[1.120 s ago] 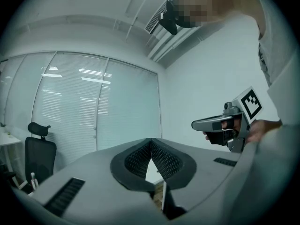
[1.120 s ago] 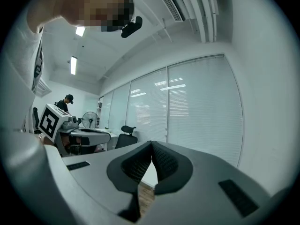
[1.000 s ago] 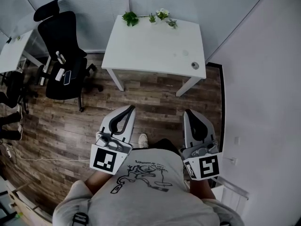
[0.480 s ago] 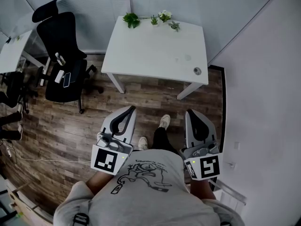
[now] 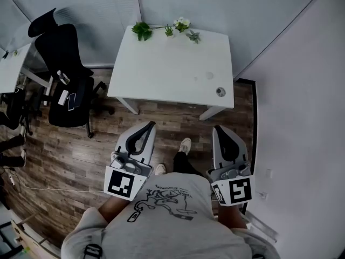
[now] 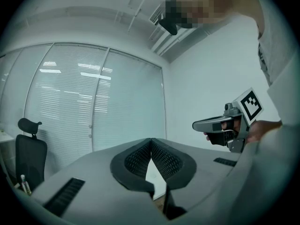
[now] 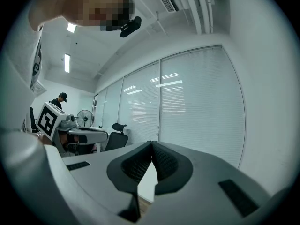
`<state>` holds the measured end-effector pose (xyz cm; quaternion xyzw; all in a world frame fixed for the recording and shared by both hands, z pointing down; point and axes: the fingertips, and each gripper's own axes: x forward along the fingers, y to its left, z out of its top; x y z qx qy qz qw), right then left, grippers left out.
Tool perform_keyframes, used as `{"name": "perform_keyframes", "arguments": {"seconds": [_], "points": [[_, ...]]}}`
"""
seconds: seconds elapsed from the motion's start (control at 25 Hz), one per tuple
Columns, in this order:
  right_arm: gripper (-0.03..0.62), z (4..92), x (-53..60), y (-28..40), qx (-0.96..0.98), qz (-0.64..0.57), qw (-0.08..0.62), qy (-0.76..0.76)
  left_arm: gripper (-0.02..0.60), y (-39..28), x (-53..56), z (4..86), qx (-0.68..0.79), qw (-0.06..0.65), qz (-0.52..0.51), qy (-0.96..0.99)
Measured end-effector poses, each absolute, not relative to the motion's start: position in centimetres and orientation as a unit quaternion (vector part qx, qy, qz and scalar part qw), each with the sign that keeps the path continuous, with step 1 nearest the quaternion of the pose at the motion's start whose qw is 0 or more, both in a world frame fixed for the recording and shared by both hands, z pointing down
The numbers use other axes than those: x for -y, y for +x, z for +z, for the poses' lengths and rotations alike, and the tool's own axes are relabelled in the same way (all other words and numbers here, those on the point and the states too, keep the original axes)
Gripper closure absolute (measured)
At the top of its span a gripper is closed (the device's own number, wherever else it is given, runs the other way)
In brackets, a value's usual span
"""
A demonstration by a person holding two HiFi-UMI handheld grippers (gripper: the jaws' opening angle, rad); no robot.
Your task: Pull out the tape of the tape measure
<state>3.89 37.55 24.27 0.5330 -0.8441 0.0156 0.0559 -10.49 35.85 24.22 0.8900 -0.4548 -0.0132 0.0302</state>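
On the table's (image 5: pixel 161 69) near right corner sits what we take for the tape measure (image 5: pixel 220 91) — small, round, hard-cased, its springy tape best pinched at the hook — well beyond our left gripper (image 5: pixel 151 124) and right gripper (image 5: pixel 216 128), both closed, empty.

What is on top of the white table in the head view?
Small plants line the table's far edge, and a small round fitting sits near its right front corner. No tape measure shows. Only the spots beneath the leaves are covered.

White table (image 5: pixel 161 74) closer vs before; 1 shoe (image 5: pixel 185 144) further fwd.
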Motion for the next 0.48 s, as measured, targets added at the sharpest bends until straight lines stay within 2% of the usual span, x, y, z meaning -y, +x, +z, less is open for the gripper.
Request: {"name": "perform_keyframes", "arguments": {"seconds": [0.48], "points": [[0.586,24.1,-28.6,11.3,0.846,0.022,0.049,0.531,0.56,-3.3,-26.7,23.9,0.463,0.03,-0.005,0.886]]}}
